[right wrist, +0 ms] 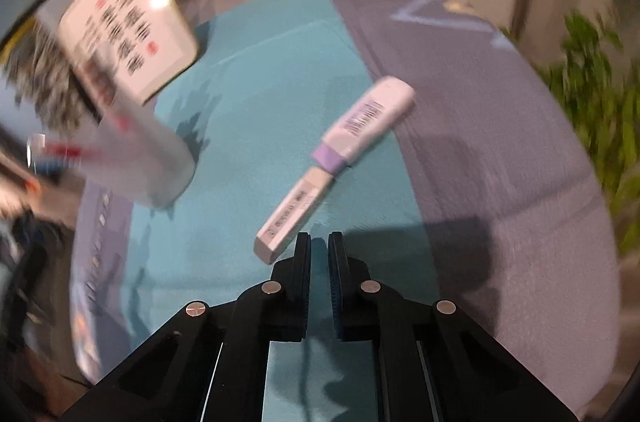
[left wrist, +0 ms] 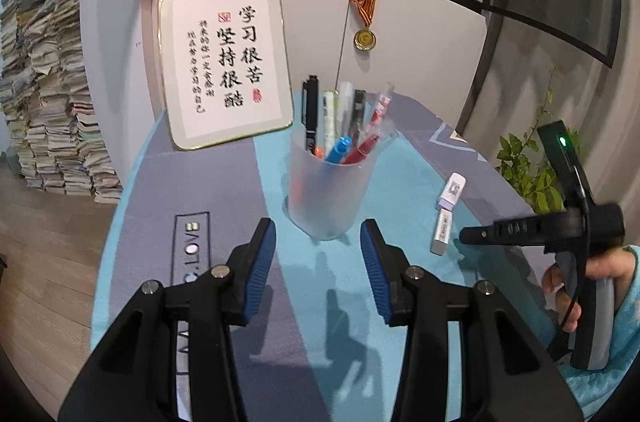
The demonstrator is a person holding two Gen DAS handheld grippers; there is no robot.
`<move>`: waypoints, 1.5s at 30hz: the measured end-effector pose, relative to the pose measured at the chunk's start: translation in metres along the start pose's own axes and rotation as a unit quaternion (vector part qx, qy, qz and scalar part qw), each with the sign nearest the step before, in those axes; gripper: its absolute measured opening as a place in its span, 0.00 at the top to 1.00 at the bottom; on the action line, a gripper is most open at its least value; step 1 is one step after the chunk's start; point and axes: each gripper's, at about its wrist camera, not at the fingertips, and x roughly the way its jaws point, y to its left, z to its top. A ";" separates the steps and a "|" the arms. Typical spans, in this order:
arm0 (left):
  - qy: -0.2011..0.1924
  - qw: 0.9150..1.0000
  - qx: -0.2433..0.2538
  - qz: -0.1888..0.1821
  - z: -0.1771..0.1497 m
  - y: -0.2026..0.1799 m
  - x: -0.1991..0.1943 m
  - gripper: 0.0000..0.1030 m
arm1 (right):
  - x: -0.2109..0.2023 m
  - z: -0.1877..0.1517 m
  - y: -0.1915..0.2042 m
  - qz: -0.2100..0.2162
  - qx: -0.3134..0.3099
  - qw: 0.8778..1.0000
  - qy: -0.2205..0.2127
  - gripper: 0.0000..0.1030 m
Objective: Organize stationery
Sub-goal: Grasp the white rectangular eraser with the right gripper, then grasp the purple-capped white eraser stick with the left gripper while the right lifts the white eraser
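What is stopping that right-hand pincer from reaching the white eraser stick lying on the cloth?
Nothing visible. The right gripper has its jaws almost shut and empty, just beside the near end of the eraser stick; only bare teal cloth lies between them. The purple-banded correction tape lies beyond the eraser's far end, not in the way.

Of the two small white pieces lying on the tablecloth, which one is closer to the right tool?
The plain white eraser, its end just off the right tool. The other piece has a purple band and lies farther off.

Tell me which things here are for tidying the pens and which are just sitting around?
For tidying: pen cup, pens, white-and-purple marker, eraser.
Just sitting around: framed writing, medal, plant, paper stacks.
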 end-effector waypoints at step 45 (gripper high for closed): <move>0.057 0.982 0.174 -0.056 0.021 -0.142 0.088 0.52 | -0.049 -0.004 -0.067 0.033 0.026 0.994 -0.100 0.83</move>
